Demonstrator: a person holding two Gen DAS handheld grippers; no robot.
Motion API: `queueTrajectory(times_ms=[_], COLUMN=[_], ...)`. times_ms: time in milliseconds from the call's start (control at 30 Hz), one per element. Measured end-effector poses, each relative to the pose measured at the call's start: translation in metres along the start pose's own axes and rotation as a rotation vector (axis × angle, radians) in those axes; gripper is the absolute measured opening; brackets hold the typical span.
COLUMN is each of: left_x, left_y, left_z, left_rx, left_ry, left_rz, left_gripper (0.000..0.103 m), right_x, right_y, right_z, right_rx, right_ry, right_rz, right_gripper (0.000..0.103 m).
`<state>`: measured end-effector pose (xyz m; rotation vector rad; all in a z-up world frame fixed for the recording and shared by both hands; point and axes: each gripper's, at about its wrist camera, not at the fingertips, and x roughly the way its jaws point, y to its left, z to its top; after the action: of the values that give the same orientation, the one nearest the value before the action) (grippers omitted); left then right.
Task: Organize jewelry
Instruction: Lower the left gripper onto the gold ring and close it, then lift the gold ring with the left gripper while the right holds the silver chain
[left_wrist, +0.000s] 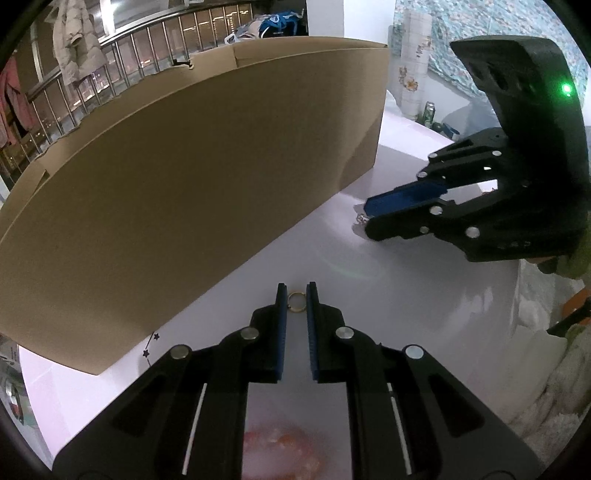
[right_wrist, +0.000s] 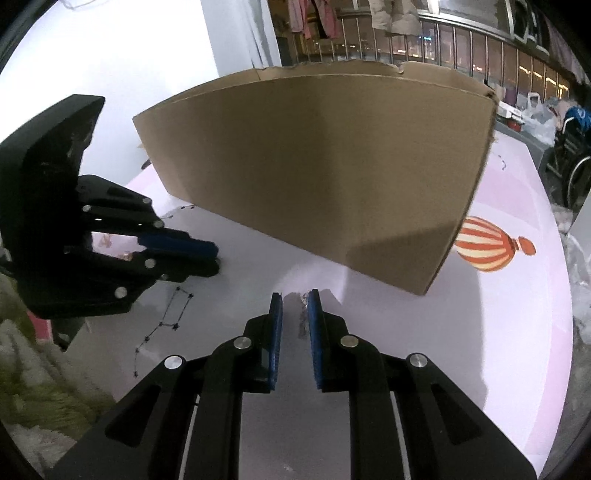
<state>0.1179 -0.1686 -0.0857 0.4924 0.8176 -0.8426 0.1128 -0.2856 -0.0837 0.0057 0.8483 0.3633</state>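
Left gripper (left_wrist: 296, 291) pinches a small gold ring (left_wrist: 296, 302) lying flat on the glossy white surface (left_wrist: 406, 295), just near the cardboard box (left_wrist: 203, 184). Right gripper (right_wrist: 295, 301), nearly closed, holds a silvery chain (right_wrist: 305, 301) trailing toward the near side; balcony railing (left_wrist: 147, 40) stands behind

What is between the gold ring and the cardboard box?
Nothing visible. The gold ring sits between the left gripper's jaws on the white table, with bare tabletop up to the cardboard box's wall.
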Motion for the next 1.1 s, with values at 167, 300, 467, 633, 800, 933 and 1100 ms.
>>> queueTrajectory(times_ms=[167, 300, 467, 633, 800, 933, 1100], left_x=[-0.001, -0.001, -0.001, -0.001, -0.005, -0.009, -0.01], left_y=[0.003, 0.004, 0.004, 0.007, 0.008, 0.008, 0.006], left_z=[-0.004, -0.005, -0.004, -0.006, -0.005, -0.006, -0.008], left_rx=[-0.005, -0.012, -0.016, -0.022, -0.026, -0.024, -0.026], left_ry=[-0.007, -0.014, -0.018, -0.021, -0.032, -0.042, -0.042], left_rz=[-0.004, -0.005, -0.009, -0.006, 0.005, 0.014, 0.02], left_gripper=[0.009, 0.009, 0.009, 0.009, 0.009, 0.009, 0.009], right_x=[0.004, 0.003, -0.002, -0.023, -0.039, -0.039, -0.036], right_y=[0.009, 0.012, 0.003, -0.005, -0.007, -0.004, -0.001], right_z=[0.005, 0.007, 0.003, 0.004, 0.008, 0.011, 0.002], right_rx=[-0.064, -0.088, -0.005, 0.072, 0.09, 0.097, 0.111], right_ry=[0.003, 0.02, 0.005, -0.066, -0.109, -0.107, -0.047], right_rz=[-0.042, -0.029, 0.017, 0.031, 0.03, 0.006, -0.002], right_gripper=[0.009, 0.002, 0.0, 0.0, 0.0, 0.0, 0.0])
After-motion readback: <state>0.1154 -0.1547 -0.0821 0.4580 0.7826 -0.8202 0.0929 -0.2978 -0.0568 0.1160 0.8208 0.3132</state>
